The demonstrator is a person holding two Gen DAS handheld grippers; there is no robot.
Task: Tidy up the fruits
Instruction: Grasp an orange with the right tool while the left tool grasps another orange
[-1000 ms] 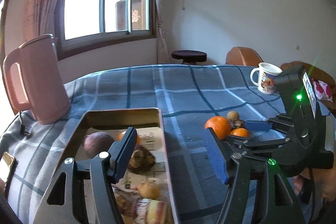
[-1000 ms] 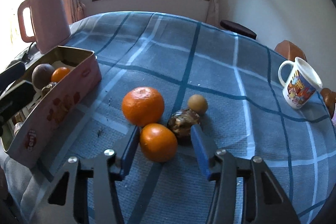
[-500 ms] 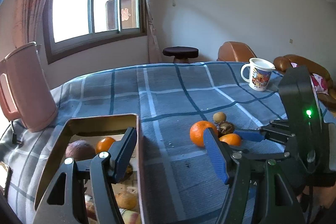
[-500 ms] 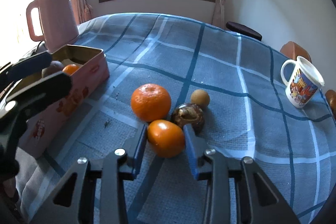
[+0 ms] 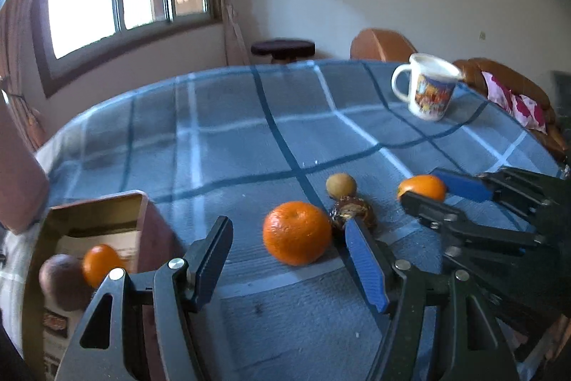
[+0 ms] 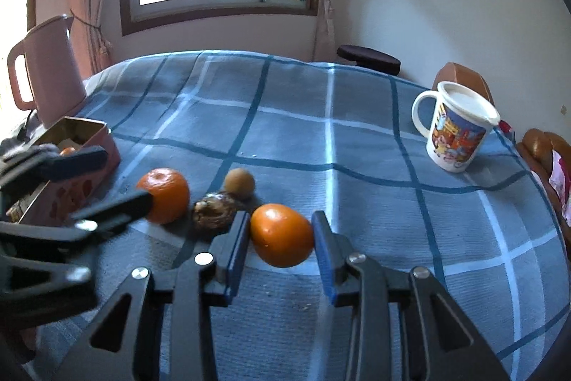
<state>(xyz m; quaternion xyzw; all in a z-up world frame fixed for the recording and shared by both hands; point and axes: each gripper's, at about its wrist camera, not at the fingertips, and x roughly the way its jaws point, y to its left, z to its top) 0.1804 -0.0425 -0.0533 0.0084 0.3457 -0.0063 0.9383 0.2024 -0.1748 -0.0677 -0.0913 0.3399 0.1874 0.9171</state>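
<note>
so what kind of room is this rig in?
Most likely a home living or dining room: a table under a blue plaid cloth, a pink plastic electric kettle, a cartoon-print white mug, and a brown leather sofa behind.

Mug (image 6: 455, 131), pink kettle (image 6: 46, 66), perhaps a stool (image 6: 369, 59).

Tablecloth (image 6: 321, 138): grey-blue, plaid grid of dark teal and white lines. Big orange (image 5: 297, 232), bright orange; small orange (image 6: 282, 235) in right gripper (image 6: 280, 234), deeper orange. Round fruit (image 6: 239, 180) tan; lumpy fruit (image 6: 215, 211) mottled brown. Tin (image 6: 93, 145) at left edge: pink sides with red print, gold inside. Kettle (image 6: 48, 66) pale pink. Mug (image 6: 455, 131) white with multicolour cartoon print. Gripper pads (image 5: 365, 261) blue, frames black.
</note>
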